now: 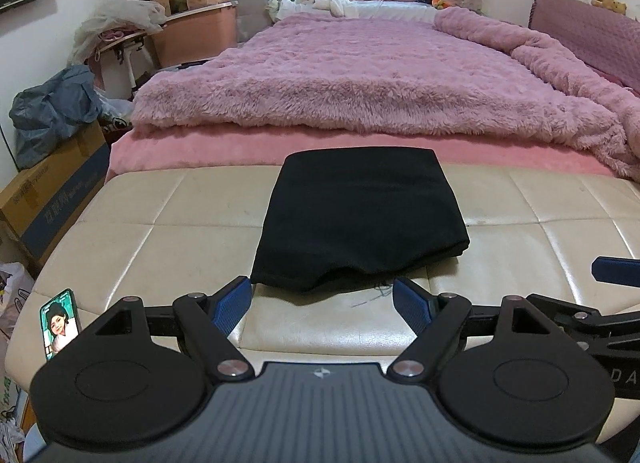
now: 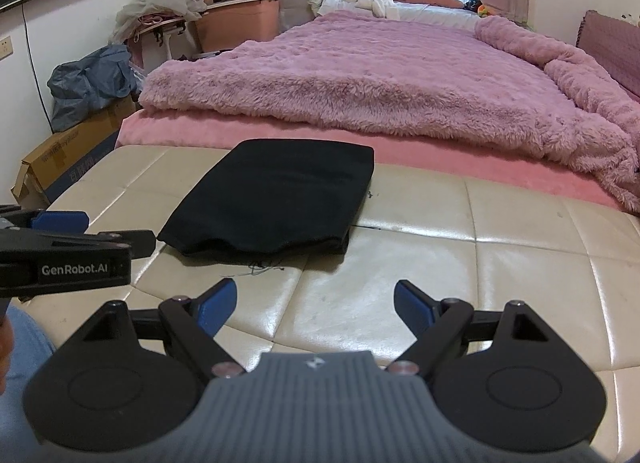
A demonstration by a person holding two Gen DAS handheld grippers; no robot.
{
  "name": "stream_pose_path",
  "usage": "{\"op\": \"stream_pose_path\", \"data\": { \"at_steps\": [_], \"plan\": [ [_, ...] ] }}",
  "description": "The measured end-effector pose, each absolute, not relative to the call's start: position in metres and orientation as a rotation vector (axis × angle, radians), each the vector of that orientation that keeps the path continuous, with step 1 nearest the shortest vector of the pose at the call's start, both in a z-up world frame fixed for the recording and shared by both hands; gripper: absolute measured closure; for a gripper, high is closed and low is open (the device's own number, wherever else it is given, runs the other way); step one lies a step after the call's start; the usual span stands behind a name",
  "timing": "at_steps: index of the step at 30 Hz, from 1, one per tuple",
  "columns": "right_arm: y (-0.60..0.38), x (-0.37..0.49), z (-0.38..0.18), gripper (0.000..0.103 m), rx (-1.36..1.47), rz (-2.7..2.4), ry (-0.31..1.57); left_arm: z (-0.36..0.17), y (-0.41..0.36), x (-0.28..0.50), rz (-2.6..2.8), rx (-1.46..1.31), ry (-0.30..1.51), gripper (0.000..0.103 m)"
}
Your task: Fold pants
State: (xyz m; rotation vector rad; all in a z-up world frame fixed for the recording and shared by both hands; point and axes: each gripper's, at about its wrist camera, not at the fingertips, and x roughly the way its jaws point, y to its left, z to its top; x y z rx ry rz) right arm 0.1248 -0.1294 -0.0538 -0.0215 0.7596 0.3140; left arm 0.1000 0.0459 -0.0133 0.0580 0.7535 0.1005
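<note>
1. Pants [image 1: 362, 219], black and folded into a compact rectangle, lie flat on the cream tufted bench [image 1: 160, 239] at the foot of the bed, their far edge close to the pink mattress edge [image 1: 200, 151].
2. Left gripper [image 1: 322, 303] hangs just short of the pants' near edge, its blue-padded fingers [image 1: 232, 305] spread wide and grasping nothing.
3. Right gripper [image 2: 316, 305] sits to the right of the bundle and back from it, fingers likewise parted and empty, over bare bench cushion.
4. From the right wrist view the left gripper's arm crosses the left edge, level with the pants' near left corner.
5. Loose dark threads [image 2: 260, 267] lie on the cushion just in front of the bundle.
6. A phone [image 1: 60, 323] with a lit screen showing a face rests at the bench's near left corner, well apart from the pants.
7. Beyond the bench, a fluffy pink blanket [image 1: 360, 79] covers the bed.
8. Cardboard box [image 1: 52, 191], a grey-blue bag [image 1: 52, 111] and stacked storage bins [image 1: 196, 31] crowd the left wall.
</note>
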Motion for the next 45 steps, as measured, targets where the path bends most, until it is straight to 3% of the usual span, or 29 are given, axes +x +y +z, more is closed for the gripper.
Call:
{"op": "stream_pose_path", "data": {
  "at_steps": [45],
  "plan": [
    [-0.1322,0.1214,-0.0550,0.021,0.023,0.318,0.785,-0.0087,0.0419,0.0970,0.079,0.070,0.737,0.009]
  ]
}}
